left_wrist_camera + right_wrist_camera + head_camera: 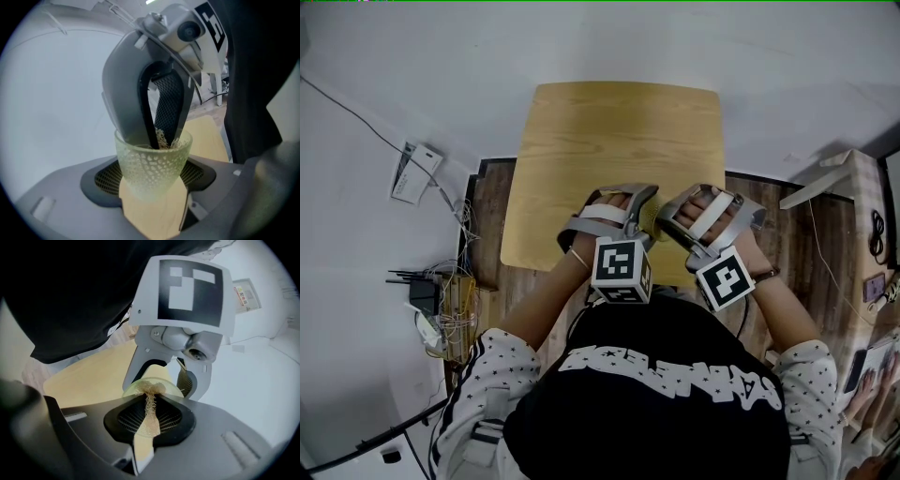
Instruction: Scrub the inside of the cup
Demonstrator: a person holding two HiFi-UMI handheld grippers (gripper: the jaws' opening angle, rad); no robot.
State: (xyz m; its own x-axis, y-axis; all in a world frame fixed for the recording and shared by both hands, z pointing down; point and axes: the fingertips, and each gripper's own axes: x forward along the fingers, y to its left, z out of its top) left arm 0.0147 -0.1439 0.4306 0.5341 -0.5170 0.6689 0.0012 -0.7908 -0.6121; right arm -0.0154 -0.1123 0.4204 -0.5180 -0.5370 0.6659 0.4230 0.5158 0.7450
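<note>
A pale green translucent cup (151,164) with a dimpled wall sits upright between my left gripper's (152,190) jaws, which are shut on it. My right gripper (149,416) is shut on a beige fibrous scrubber (150,401), and its tips reach down into the cup's mouth (151,386). In the left gripper view the scrubber (161,139) shows just inside the rim, between the right gripper's fingers (165,101). In the head view both grippers meet over the table's near edge, left gripper (645,208) beside right gripper (664,225), with a sliver of the cup (652,217) between them.
A light wooden table (619,141) lies under the grippers, its near edge close to the person's body. On the floor to the left are cables and a power strip (441,300). A pale wooden beam (825,178) stands at the right.
</note>
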